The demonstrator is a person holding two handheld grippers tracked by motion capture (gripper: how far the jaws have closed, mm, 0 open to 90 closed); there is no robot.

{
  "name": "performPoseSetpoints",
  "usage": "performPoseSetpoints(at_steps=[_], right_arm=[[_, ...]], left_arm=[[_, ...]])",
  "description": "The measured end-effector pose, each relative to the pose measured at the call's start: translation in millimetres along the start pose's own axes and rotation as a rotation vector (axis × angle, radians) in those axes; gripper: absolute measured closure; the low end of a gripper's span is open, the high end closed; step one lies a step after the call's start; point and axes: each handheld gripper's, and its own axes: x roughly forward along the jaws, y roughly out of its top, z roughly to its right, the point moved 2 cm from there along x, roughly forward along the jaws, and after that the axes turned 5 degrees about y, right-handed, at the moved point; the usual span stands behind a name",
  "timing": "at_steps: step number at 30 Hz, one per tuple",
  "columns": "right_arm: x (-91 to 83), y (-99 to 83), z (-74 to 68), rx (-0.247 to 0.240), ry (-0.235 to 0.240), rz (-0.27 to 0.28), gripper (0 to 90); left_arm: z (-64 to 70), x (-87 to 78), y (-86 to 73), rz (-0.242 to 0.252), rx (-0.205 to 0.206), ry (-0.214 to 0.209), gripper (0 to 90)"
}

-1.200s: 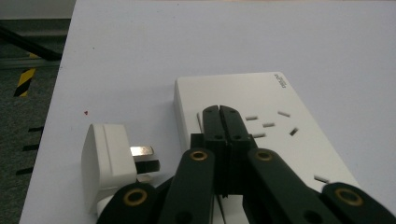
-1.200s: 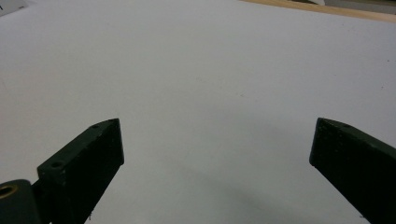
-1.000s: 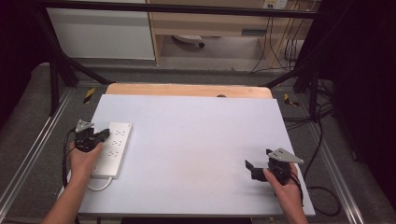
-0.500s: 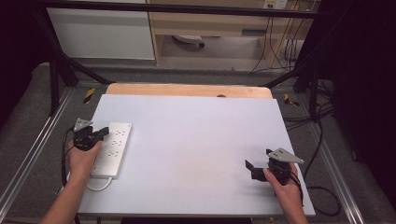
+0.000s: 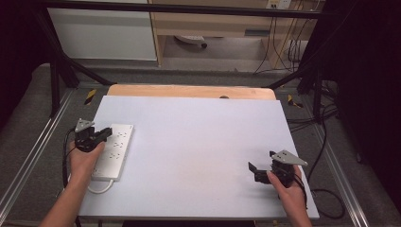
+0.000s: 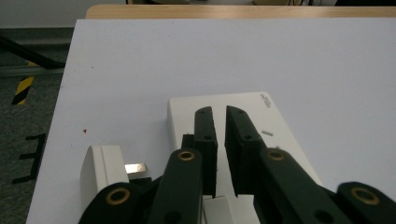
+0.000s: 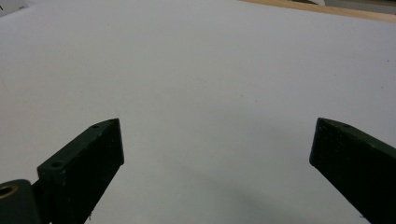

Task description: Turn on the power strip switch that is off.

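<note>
A white power strip lies along the left side of the white table. My left gripper hovers over its near half, its black jaws pointing along the strip with only a thin slit between them and nothing at the tips. A white plug with a bare metal prong lies just left of the jaws, beside the strip. My right gripper rests near the table's front right, jaws spread wide over bare tabletop.
The strip's white cable loops off its near end at the front left. A wooden edge runs along the far side of the table. Metal rails and black cables lie on the floor at both sides.
</note>
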Motion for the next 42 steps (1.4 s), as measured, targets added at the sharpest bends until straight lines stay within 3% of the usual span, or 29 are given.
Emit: performPoseSetpoints(at_steps=[24,35,42], right_arm=[[-0.3,0.1,0.1,-0.001,0.000,0.001,3.4],[-0.2,0.2,0.0,0.000,0.001,0.001,3.4],[-0.2,0.2,0.1,-0.002,0.000,0.002,3.4]], left_arm=[[15.6,-5.9,16.3,0.027,0.020,-0.040,73.1],[27.3,-6.7,19.4,0.036,0.028,-0.079,70.4],[36.5,-7.8,22.4,0.047,0.042,-0.112,62.7]])
